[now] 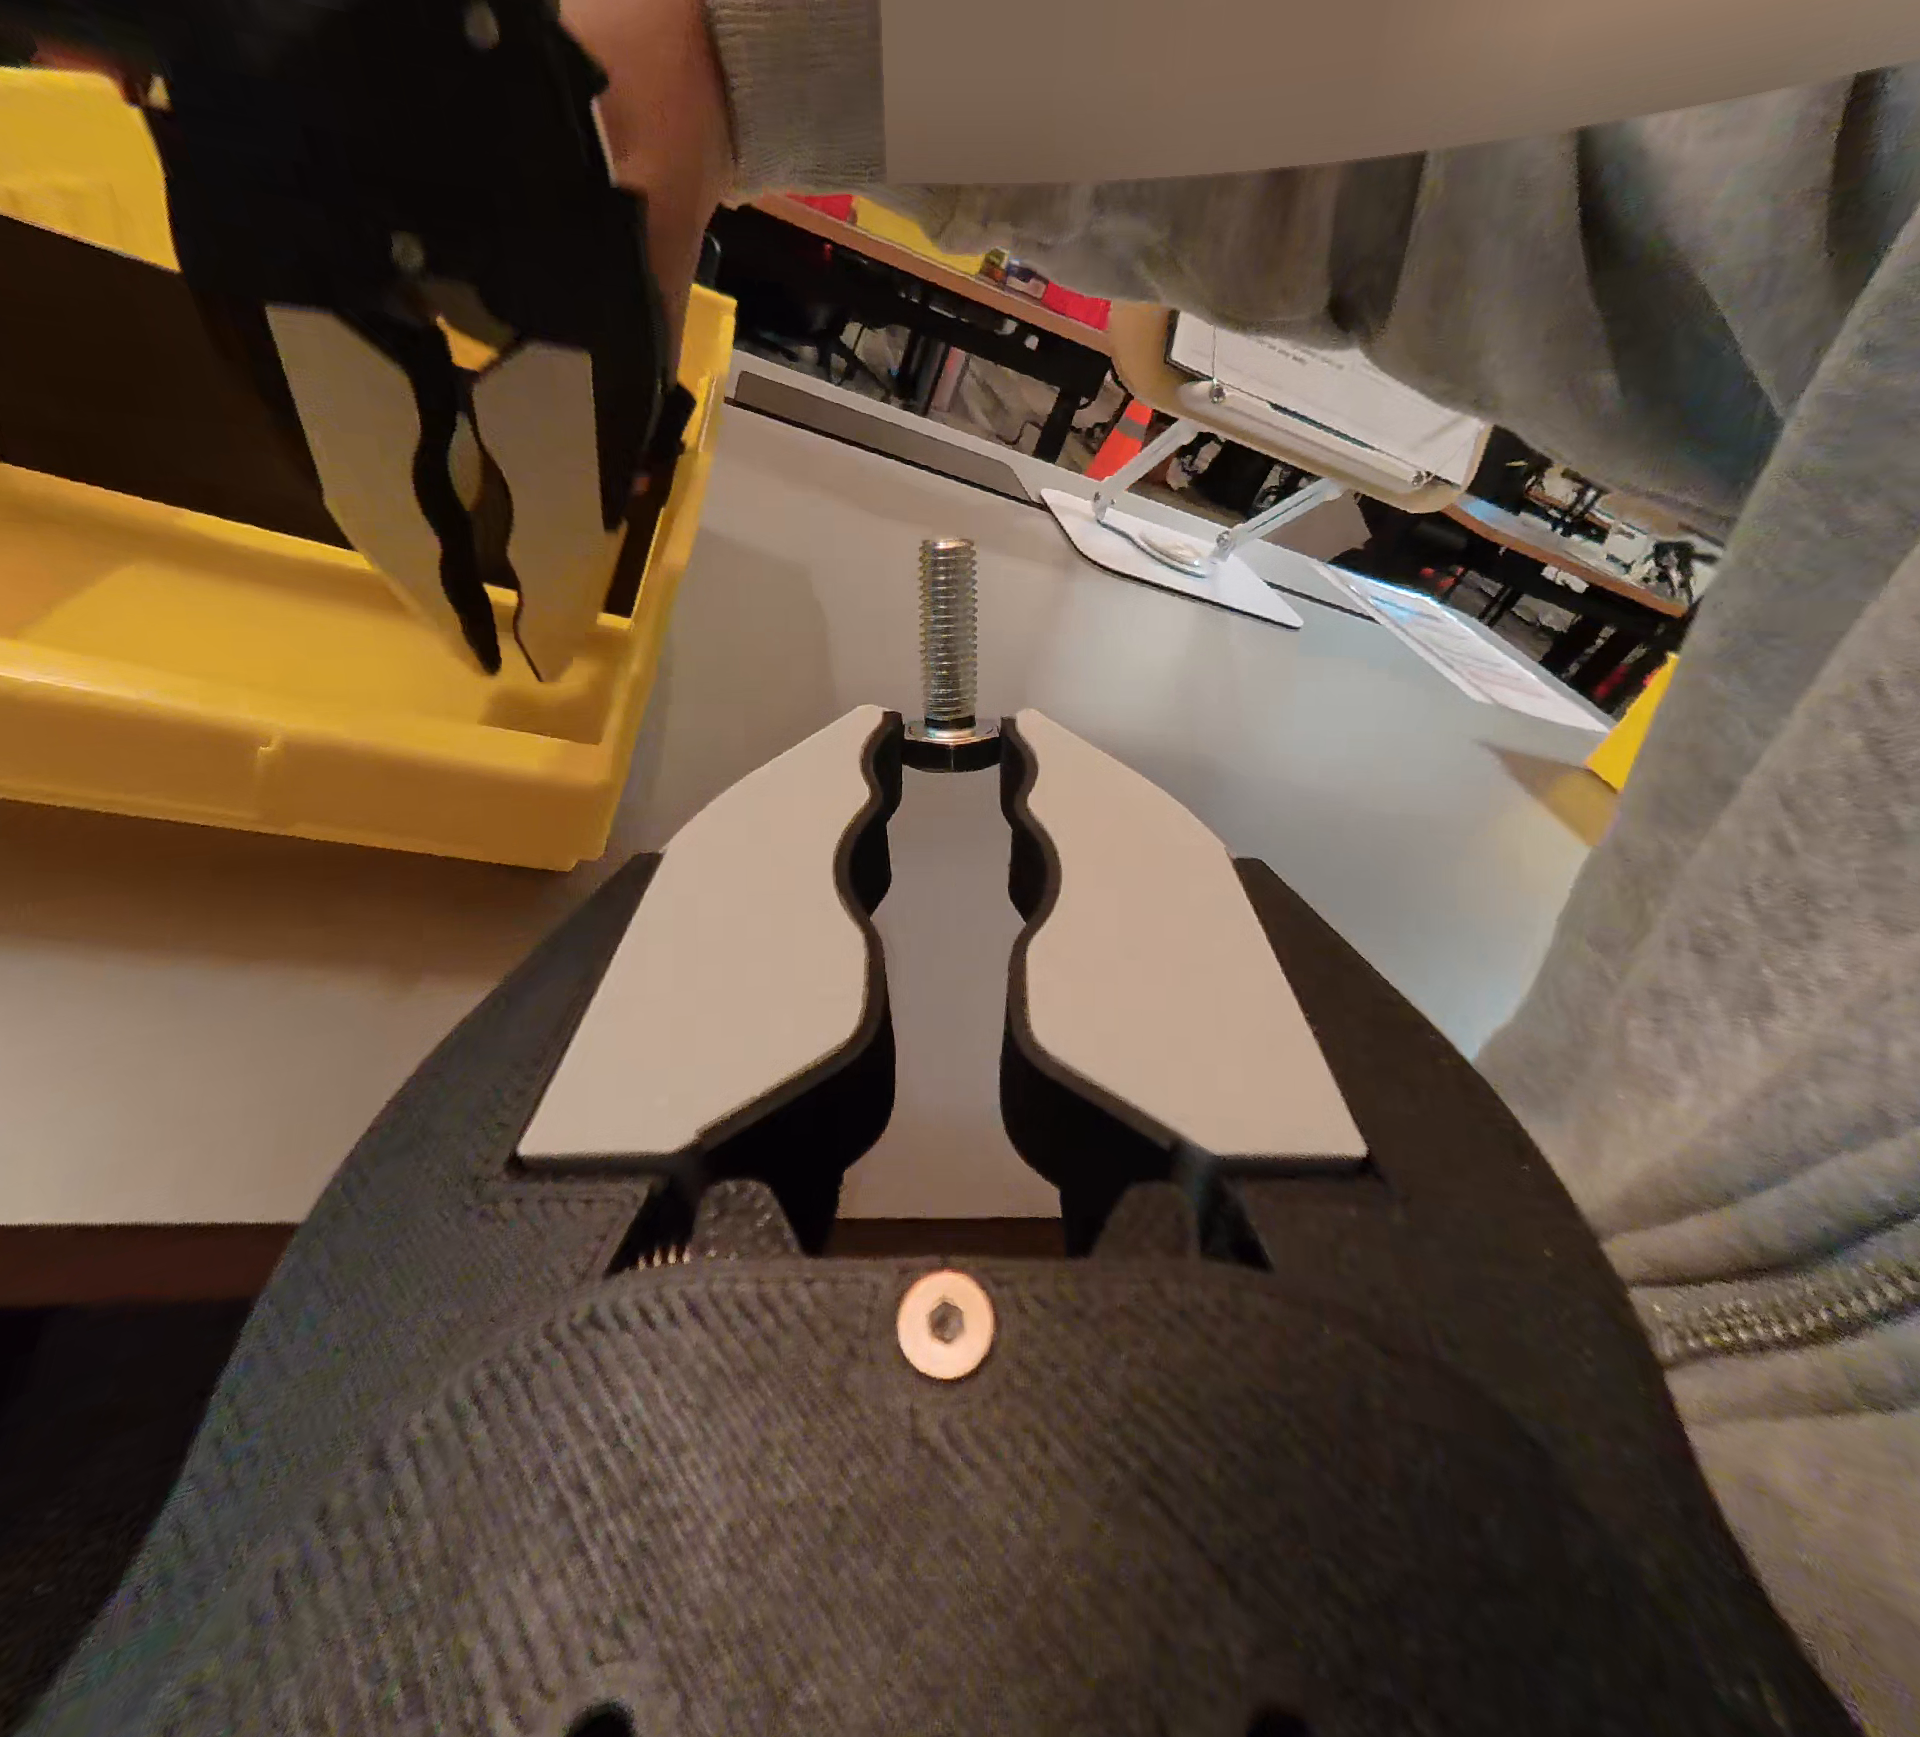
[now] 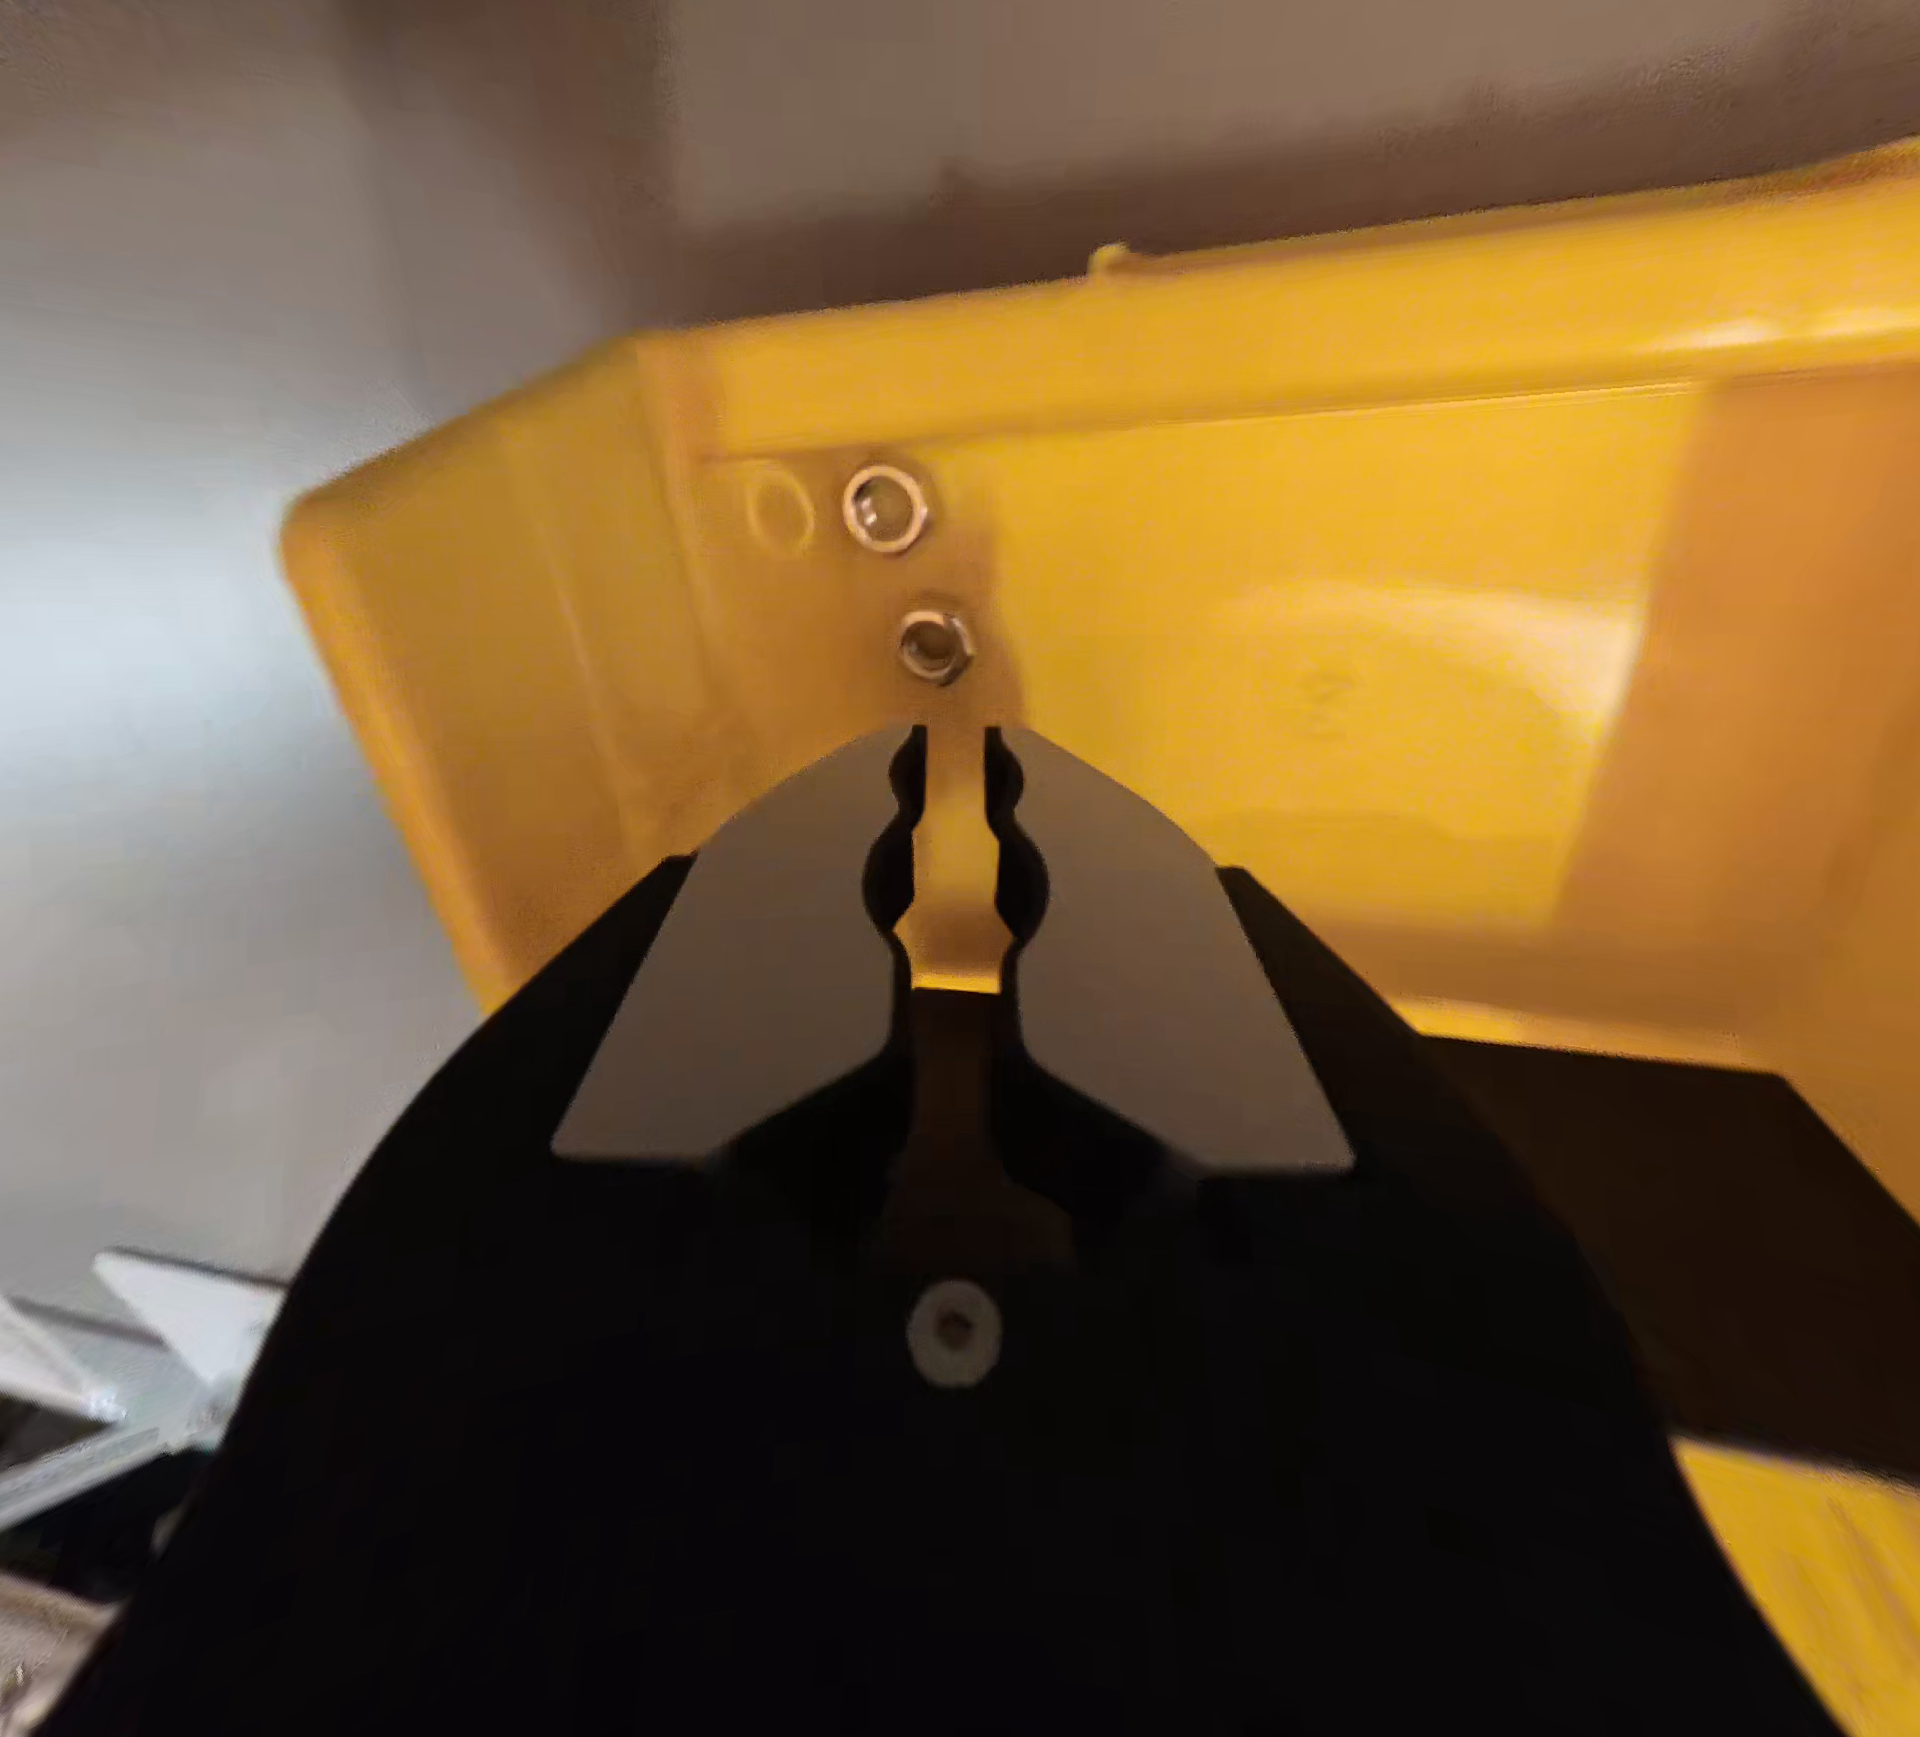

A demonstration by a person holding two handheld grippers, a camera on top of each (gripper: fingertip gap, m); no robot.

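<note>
My left gripper (image 1: 950,731) is shut on the hex head of a silver bolt (image 1: 947,638) and holds it upright, thread pointing up, above the white table (image 1: 1195,752). My right gripper (image 2: 951,737) is open with a narrow gap and empty. It points down into a yellow bin (image 2: 1299,648), just above two silver nuts (image 2: 937,645) lying on the bin floor near a corner. In the left wrist view the right gripper (image 1: 514,659) hangs over the yellow bin (image 1: 312,731) at the left, tips inside it.
A person's hand and grey sleeve (image 1: 1558,253) reach across the top of the left wrist view. A white folding stand (image 1: 1195,534) with a tablet-like device and a paper sheet (image 1: 1455,648) sit farther back on the table. A dark divider (image 2: 1558,1220) stands in the bin. My hands' fingertips stand some 15 cm from each other.
</note>
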